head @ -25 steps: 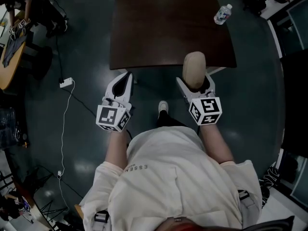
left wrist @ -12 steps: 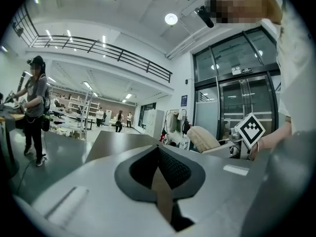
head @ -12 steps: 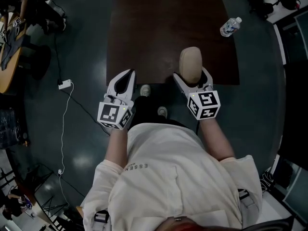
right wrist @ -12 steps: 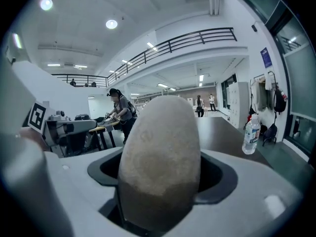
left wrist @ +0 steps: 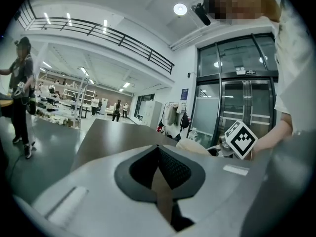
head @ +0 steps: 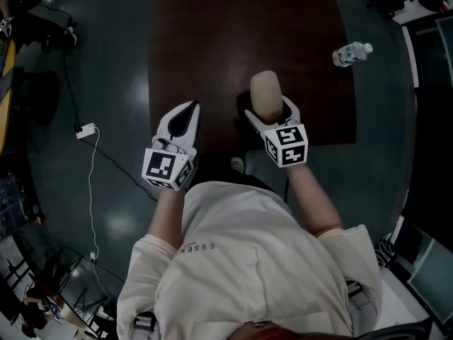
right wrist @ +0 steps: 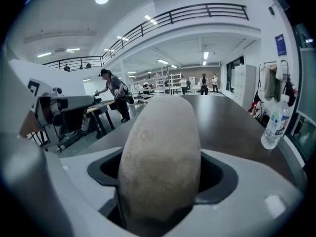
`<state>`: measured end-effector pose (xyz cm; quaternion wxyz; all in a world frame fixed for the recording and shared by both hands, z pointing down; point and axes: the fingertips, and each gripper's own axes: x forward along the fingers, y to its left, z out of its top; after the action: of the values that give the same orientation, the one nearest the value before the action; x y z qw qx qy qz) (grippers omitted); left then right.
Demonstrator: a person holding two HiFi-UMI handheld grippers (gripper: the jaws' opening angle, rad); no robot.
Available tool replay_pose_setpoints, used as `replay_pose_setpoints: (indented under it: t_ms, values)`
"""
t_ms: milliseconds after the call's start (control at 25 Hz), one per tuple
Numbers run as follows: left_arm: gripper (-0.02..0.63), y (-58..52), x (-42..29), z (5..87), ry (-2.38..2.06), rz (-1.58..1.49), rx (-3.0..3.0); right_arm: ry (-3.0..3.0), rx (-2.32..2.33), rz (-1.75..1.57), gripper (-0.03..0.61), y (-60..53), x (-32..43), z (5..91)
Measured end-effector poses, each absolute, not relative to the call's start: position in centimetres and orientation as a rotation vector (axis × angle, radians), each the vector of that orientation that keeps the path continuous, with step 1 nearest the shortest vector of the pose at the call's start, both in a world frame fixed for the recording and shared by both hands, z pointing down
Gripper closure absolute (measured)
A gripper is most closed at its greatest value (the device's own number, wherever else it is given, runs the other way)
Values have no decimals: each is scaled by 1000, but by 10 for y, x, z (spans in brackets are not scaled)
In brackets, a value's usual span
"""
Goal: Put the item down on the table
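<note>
So the tan, oblong, rough-skinned lump (head: 265, 93) that looks a lot like a potato is clamped in the right claw (head: 269, 115). It pokes out forward past the tips. From the right gripper view it fills the whole gap between the jaws, with both sides pressed against it. It's up over the dark brown wooden tabletop (head: 233, 34), close to the near edge. Honestly can't tell if its underside is touching the wood or not.

The left claw (head: 185, 113) is squeezed together with nothing in it. Its tips meet in a point just over the near left part of the tabletop, well apart from the lump.

There's a clear plastic water bottle (head: 352, 52) out by the far right edge of the tabletop. On the dark floor to the left lies a white power strip (head: 85, 129) with its cable trailing away.
</note>
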<state>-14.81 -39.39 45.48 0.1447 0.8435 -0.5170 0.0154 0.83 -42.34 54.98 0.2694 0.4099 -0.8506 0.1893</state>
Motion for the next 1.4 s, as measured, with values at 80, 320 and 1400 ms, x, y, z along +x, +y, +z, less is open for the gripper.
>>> replay_pose_setpoints:
  t_ms: [80,320,1400]
  values:
    - [597,-407,-155,468,-1488,61,2418,-2257,1064,531,187,-436,-1,569]
    - [597,-434,-161,504,-1436,95,2335,-2148,1001,611,187,-466,-15,625]
    - [597,-430,-115,441,-1479,47,2508,-2476,1326,380,494,-478,29,496]
